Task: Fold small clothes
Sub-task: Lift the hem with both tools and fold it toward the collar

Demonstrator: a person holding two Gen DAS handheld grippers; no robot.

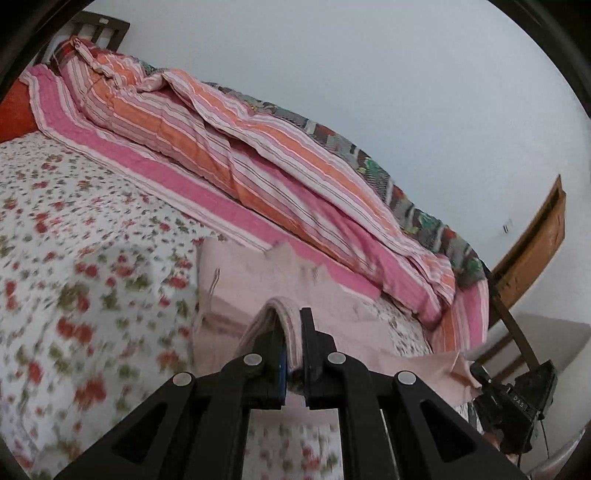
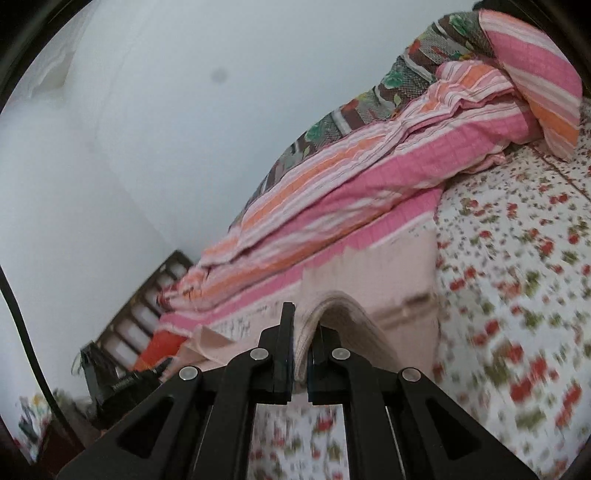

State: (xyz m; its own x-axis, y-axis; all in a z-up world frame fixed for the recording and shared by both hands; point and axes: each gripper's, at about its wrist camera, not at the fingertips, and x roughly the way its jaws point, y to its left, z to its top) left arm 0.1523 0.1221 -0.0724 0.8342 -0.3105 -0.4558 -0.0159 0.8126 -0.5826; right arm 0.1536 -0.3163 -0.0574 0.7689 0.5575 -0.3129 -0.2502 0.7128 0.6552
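A pale pink garment [image 1: 255, 280] lies on the floral bedsheet [image 1: 74, 229], its near edge lifted. My left gripper [image 1: 291, 332] is shut on a folded bunch of that garment's edge, held a little above the bed. In the right wrist view the same pink garment [image 2: 391, 273] stretches ahead, and my right gripper [image 2: 304, 332] is shut on another bunch of its edge. The cloth sags between the two grippers. The other gripper shows at the right edge of the left wrist view [image 1: 517, 402] and at the lower left of the right wrist view [image 2: 122, 384].
A rumpled pink and orange striped quilt [image 1: 229, 140] lies along the wall side of the bed, over a patterned dark blanket [image 1: 391, 192]. A wooden headboard [image 1: 99, 29] and a wooden footboard [image 1: 532, 243] stand at the ends. A striped pillow [image 2: 535, 77] lies at the upper right.
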